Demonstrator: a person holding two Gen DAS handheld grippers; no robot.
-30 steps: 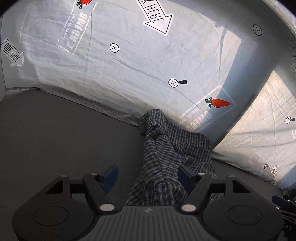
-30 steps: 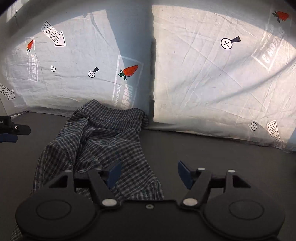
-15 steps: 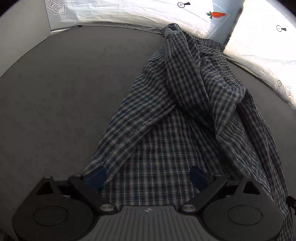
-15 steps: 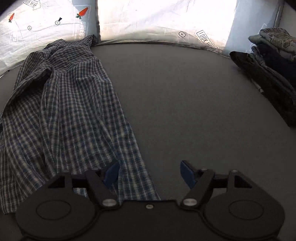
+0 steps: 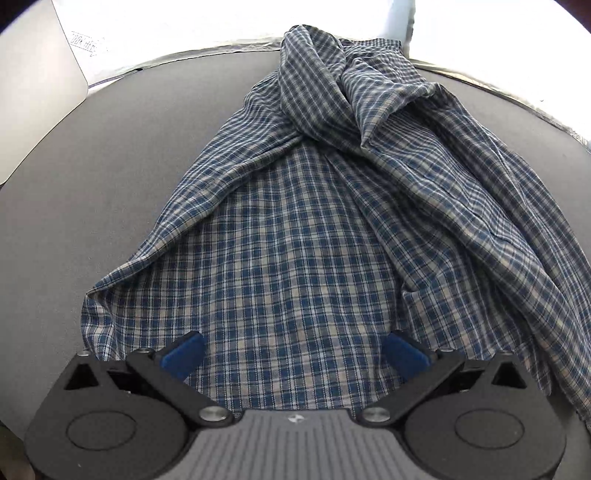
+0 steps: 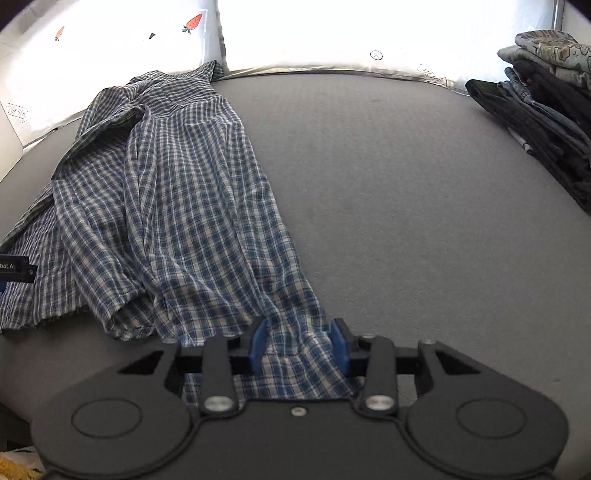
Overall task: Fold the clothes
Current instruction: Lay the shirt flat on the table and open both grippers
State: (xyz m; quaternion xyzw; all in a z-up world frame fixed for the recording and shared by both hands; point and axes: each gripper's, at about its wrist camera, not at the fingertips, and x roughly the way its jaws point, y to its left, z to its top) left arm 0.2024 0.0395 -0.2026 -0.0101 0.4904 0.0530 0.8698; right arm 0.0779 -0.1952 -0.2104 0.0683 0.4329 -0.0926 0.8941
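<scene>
Plaid shirt (image 5: 295, 240) spread on a grey table (image 5: 92, 184), one gripper over it and one at its hem.

In the left wrist view, a white backdrop (image 5: 184, 33) runs across the top; the shirt fills the centre and right of the frame, bunched at the top, and the left gripper (image 5: 294, 350) sits at lower centre with its fingers spread wide over the cloth, holding nothing. In the right wrist view, the shirt (image 6: 166, 203) lies from upper left to lower centre, where the right gripper (image 6: 299, 341) has its fingers part closed around the hem; whether they pinch it I cannot tell. A pile of clothes (image 6: 543, 88) sits at upper right.
</scene>
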